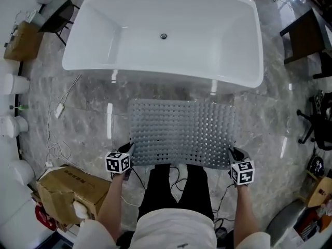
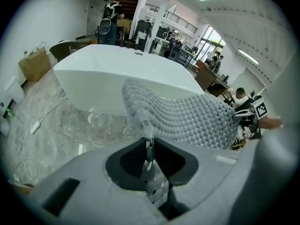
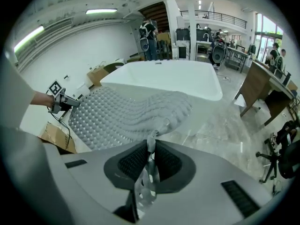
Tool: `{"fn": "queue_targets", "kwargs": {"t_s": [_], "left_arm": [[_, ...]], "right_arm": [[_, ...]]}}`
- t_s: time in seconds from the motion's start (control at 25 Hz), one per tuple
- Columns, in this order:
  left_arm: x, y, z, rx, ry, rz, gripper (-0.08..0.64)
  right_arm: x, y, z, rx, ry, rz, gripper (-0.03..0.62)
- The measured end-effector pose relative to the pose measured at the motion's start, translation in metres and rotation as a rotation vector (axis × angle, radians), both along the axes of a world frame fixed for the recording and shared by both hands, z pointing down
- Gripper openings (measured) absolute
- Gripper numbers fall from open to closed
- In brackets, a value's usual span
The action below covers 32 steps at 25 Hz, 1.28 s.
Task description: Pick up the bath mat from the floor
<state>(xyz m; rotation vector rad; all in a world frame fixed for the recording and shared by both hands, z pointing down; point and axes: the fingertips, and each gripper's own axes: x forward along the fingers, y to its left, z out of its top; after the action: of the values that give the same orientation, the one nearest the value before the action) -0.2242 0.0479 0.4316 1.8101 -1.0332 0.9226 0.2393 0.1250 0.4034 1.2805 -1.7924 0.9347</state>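
Between the two grippers, the bath mat [image 1: 181, 134] is held spread out, clear of the marble floor [image 1: 83, 102].

Left gripper [image 1: 129, 150]: jaws nearly together, pinched on the mat's near left corner. The left gripper view shows a thin strip of perforated mat edge clamped upright between the dark pads [image 2: 133, 158], with only the mat's thickness keeping them apart. From the jaws the mat rises and arches away to the right, studded underside showing.

Right gripper [image 1: 232, 154]: same state, jaws closed down to a narrow slit on the near right corner. In the right gripper view the mat edge stands between the pads [image 3: 166, 163], and the sheet billows away to the left towards the other gripper.

Mat: grey, dotted with holes and small nubs, sagging and rippled between the two grips. Its far edge hangs beyond both grippers, towards the white bathtub [image 1: 104, 25], which sits ahead of them. The near edge runs straight from one gripper to the other, above the person's black trousers [image 1: 176, 191].

A torn cardboard box [image 1: 72, 188] lies on the floor, outboard of and behind the left gripper.
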Motion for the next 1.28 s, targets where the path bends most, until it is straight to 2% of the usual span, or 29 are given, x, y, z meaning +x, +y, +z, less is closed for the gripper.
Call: {"fn": "queue_targets", "kwargs": {"t_s": [0.2,0.4,0.56,0.68,0.88,1.28], "left_arm": [[-0.031,-0.027,-0.068,0.124,0.035,0.0,0.06],[-0.054,-0.06,-0.138,0.29,0.069,0.008,0.06],[-0.066,-0.094,-0.191,0.423,0.139,-0.018,0.06],[-0.07,-0.118,-0.232,0.513,0.183,-0.03,0.06],[-0.069,-0.151,-0.303,0.674,0.234,0.001,0.058],[-0.076,-0.181,-0.452,0.975,0.275,0.044,0.06]], "right_arm": [[-0.021,-0.007,-0.066,0.112,0.025,0.065,0.048],[-0.041,-0.028,-0.136,0.252,0.054,0.116,0.048],[-0.055,-0.056,-0.193,0.386,0.093,0.13,0.048],[-0.061,-0.075,-0.237,0.477,0.114,0.135,0.048],[-0.064,-0.099,-0.311,0.626,0.151,0.139,0.047],[-0.071,-0.127,-0.452,0.924,0.148,0.147,0.048]]}}
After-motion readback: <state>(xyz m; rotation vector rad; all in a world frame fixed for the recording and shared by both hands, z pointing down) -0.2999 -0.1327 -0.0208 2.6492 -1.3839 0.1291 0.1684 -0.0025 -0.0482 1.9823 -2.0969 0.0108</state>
